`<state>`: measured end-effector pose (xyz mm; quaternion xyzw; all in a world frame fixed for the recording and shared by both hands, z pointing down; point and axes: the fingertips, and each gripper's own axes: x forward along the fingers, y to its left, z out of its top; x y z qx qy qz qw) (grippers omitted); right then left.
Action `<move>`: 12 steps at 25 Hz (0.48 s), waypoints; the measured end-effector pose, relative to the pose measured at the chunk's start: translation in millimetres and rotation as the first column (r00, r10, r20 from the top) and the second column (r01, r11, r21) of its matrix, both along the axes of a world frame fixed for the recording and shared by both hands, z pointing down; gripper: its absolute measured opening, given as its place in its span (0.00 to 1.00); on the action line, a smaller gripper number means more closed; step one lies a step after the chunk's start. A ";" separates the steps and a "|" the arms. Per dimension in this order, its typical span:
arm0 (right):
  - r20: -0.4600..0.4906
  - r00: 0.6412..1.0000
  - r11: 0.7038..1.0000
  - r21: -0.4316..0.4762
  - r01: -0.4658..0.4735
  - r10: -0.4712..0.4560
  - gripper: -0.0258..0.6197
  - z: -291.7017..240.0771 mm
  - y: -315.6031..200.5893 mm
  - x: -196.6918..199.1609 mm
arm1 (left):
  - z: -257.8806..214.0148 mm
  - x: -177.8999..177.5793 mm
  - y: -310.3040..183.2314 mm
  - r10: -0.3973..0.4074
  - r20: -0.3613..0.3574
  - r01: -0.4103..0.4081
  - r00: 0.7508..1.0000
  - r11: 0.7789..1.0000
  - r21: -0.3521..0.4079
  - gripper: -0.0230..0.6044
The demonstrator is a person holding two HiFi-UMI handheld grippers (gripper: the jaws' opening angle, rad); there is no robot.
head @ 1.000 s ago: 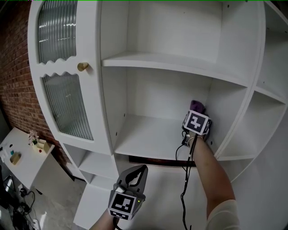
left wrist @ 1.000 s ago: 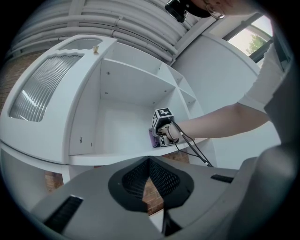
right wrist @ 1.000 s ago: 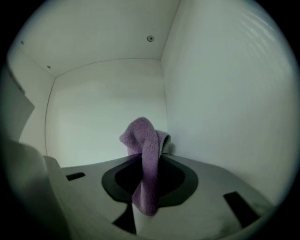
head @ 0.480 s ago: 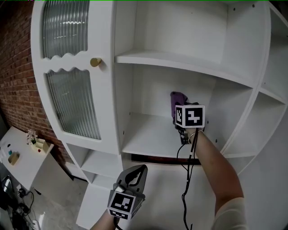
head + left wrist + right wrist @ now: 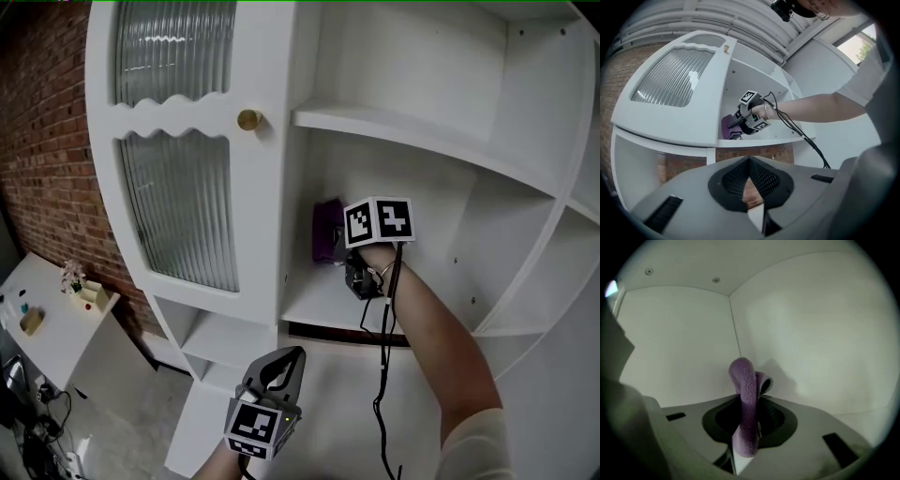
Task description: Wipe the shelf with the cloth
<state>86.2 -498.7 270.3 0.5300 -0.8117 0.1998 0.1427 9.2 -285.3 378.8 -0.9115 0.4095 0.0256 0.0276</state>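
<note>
Two grippers are counted, a left gripper (image 5: pixel 289 354) and a right gripper (image 5: pixel 337 261), and with them one cloth (image 5: pixel 326 232) and one cable (image 5: pixel 382 375). One cabinet (image 5: pixel 525 112) is seen with one door (image 5: pixel 272 216), on which two ribbed panes, an upper pane (image 5: pixel 173 37) and a lower pane (image 5: pixel 183 211), and one knob (image 5: pixel 248 120) are counted. In the bay beside the door two shelves are counted, an upper shelf (image 5: pixel 403 131) and a lower shelf (image 5: pixel 319 298), and at the left one brick wall (image 5: pixel 47 169) and one table (image 5: pixel 47 323) are made out.

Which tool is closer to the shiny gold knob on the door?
Right. The right tool is inside the shelf, just below and right of the gold knob, shut on the purple cloth. The left tool hangs far lower, below that shelf.
</note>
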 end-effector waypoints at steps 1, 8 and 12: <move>0.021 1.000 0.999 -0.034 0.003 -0.002 0.16 4.5 -3.4 -5.4 | 0.6 -1.7 -1.7 -0.002 -0.002 0.002 1.000 1.000 0.004 0.04; -0.086 0.996 0.987 -0.161 -0.026 0.012 0.16 37.5 -16.1 -19.1 | 12.6 -10.0 -8.9 -0.002 0.004 0.003 1.000 1.000 -0.029 0.04; -0.219 0.975 0.994 -0.096 -0.048 0.026 0.16 42.6 -19.8 -26.2 | 9.0 -10.8 -12.1 -0.007 -0.006 0.007 1.000 1.000 -0.003 0.04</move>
